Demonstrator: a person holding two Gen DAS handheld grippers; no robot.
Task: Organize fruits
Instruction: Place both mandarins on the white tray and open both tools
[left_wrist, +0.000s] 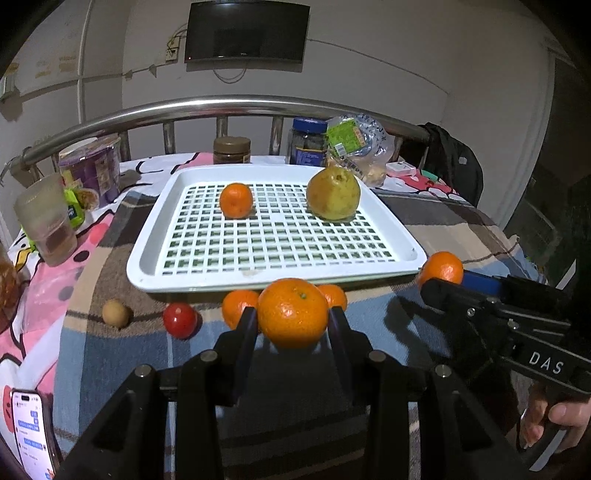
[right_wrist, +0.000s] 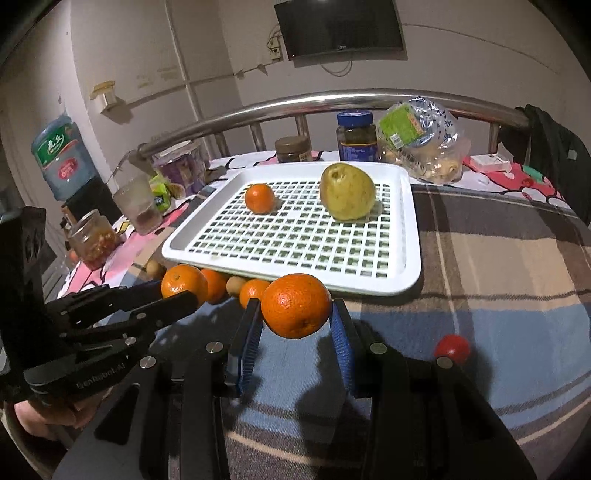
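Fruit lay partly on the white tray (left_wrist: 147, 254) and partly on the plaid cloth in front of it. On the tray's grid sat a small orange (left_wrist: 236, 200) and, well apart to its right, a yellow-green pear (left_wrist: 333, 192). The left tongs (left_wrist: 292, 317) were clamped on a large orange (left_wrist: 292, 313), held just before the tray's near rim. The right tongs (right_wrist: 297, 314) were clamped on another orange (right_wrist: 296, 305), also near the tray's front edge; in the left view that fruit (left_wrist: 441, 268) showed beside the tray's near right corner. Two more oranges (left_wrist: 238, 306) lay on the cloth behind the left tongs, with a red tomato (left_wrist: 180, 319) and a small brown fruit (left_wrist: 116, 313) farther left. Jars and bags stood behind the tray, along a metal rail (left_wrist: 236, 105). A phone (left_wrist: 33, 432) lay at the lower left.
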